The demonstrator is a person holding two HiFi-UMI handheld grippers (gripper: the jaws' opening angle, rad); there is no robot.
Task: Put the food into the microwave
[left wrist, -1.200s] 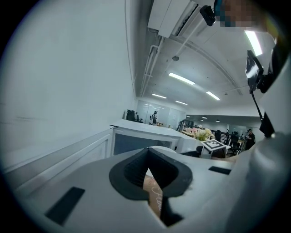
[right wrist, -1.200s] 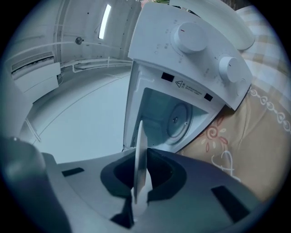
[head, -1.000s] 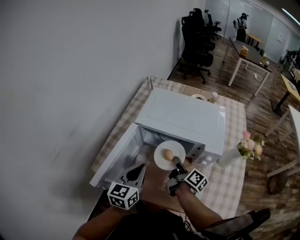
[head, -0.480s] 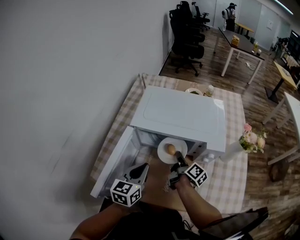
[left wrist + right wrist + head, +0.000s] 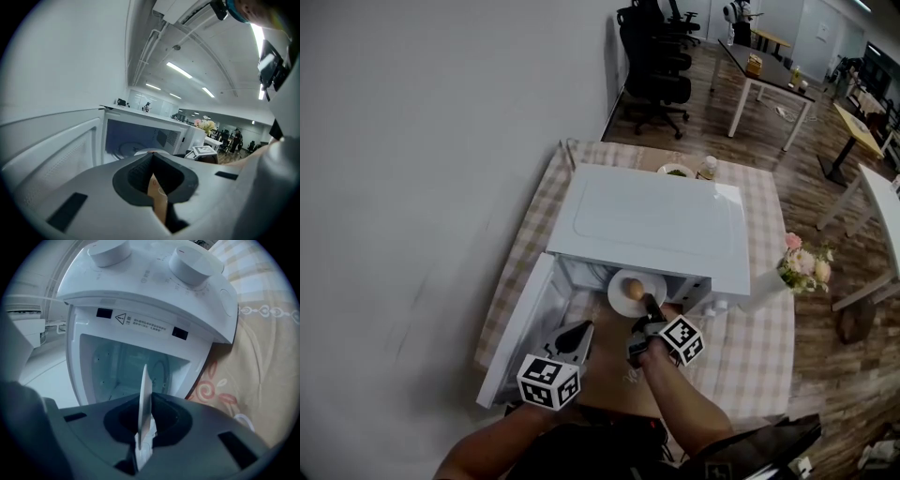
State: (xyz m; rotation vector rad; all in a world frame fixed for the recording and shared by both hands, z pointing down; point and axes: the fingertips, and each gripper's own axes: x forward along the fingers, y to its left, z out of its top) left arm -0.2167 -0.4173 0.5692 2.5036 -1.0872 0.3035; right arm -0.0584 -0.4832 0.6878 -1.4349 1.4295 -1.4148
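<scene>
Two grippers before open microwave [image 5: 656,220]: right gripper [image 5: 646,303] clamped on rim of white plate [image 5: 653,284], left gripper [image 5: 575,335] closed, empty, beside microwave's door [image 5: 517,328]. Plate with brown egg-like food [image 5: 633,287] at microwave's mouth, partly inside.

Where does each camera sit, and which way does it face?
Head view: on the head, steeply down at the open microwave; both forearms, left tool, right tool holding the plate of food.
Left gripper view: on the left tool, along its shut jaws into the microwave; right forearm shows.
Right gripper view: on the right tool, rolled sideways, into the microwave past the clamped plate.
Shared: both gripper views see the turntable.
</scene>
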